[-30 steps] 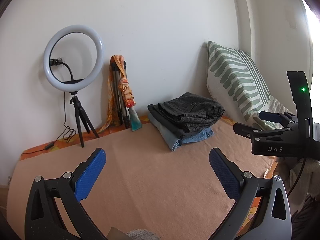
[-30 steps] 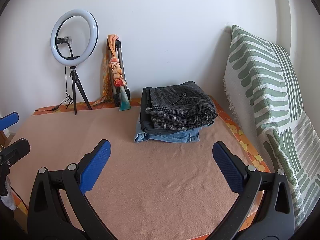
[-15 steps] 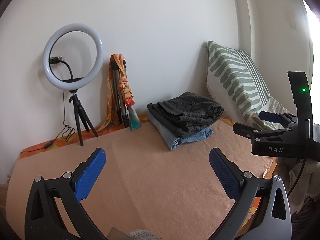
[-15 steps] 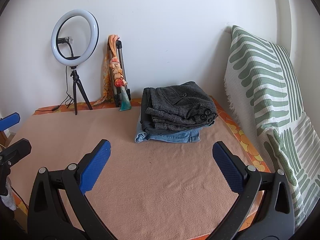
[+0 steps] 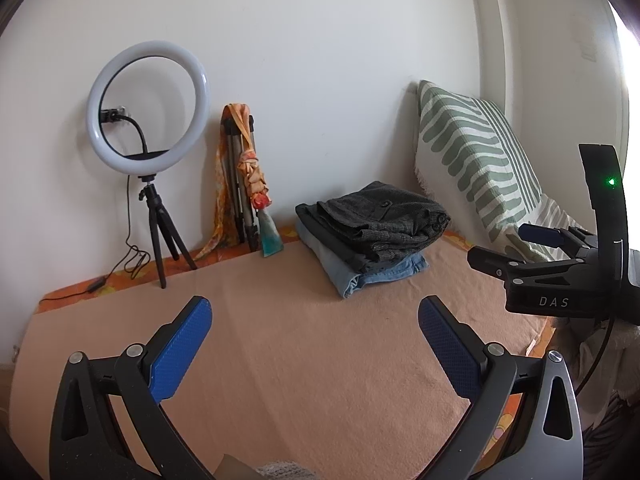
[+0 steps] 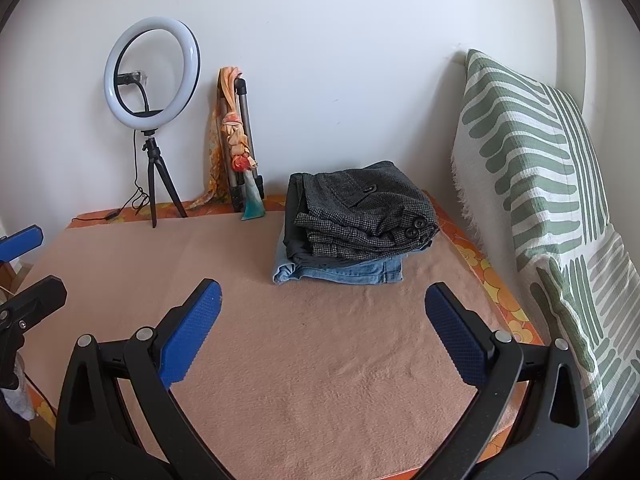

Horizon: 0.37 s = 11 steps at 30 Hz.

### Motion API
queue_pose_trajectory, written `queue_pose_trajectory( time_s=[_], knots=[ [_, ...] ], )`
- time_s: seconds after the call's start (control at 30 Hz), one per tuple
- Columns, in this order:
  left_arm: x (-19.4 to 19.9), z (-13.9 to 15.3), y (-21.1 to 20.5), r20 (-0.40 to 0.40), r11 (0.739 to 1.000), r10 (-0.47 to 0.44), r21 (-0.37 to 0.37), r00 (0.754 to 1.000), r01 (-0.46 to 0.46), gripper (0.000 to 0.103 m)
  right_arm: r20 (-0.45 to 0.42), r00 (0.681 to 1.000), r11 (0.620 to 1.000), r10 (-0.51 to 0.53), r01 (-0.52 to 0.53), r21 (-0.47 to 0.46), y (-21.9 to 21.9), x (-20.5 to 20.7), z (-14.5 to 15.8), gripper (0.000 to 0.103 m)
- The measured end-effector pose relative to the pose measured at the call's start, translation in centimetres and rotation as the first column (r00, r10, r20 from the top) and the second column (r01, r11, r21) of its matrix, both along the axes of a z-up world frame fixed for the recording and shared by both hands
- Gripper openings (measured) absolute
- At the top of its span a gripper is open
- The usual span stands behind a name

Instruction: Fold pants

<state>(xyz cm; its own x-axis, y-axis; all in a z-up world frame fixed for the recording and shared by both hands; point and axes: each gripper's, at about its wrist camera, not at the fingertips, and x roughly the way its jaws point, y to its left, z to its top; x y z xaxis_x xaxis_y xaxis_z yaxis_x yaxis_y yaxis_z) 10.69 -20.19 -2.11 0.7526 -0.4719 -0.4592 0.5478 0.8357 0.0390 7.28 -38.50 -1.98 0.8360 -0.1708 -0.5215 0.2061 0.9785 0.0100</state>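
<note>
Folded pants [image 6: 352, 220] stacked on blanket [image 6: 320, 360], right of folded tripod [image 6: 244, 148] and ring light [image 6: 152, 76], left of pillow [image 6: 532, 184].

A ring light [image 5: 148, 106] on a black tripod stood against the white wall. Beside it leaned a folded tripod [image 6: 240, 140] draped with an orange scarf [image 5: 250, 168]. A green-striped pillow [image 6: 532, 184] stood upright at the right of the peach blanket [image 6: 340, 360].
</note>
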Motion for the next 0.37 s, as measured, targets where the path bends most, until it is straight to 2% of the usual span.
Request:
queue_pose_trajectory(
  time_s=[0.37],
  knots=[
    [0.06, -0.1, 0.08, -0.006, 1.0, -0.015, -0.011, 1.0, 0.014, 0.103, -0.003, 1.0, 1.0, 0.006, -0.006, 0.005, -0.14, 0.24, -0.15, 0.103]
  ],
)
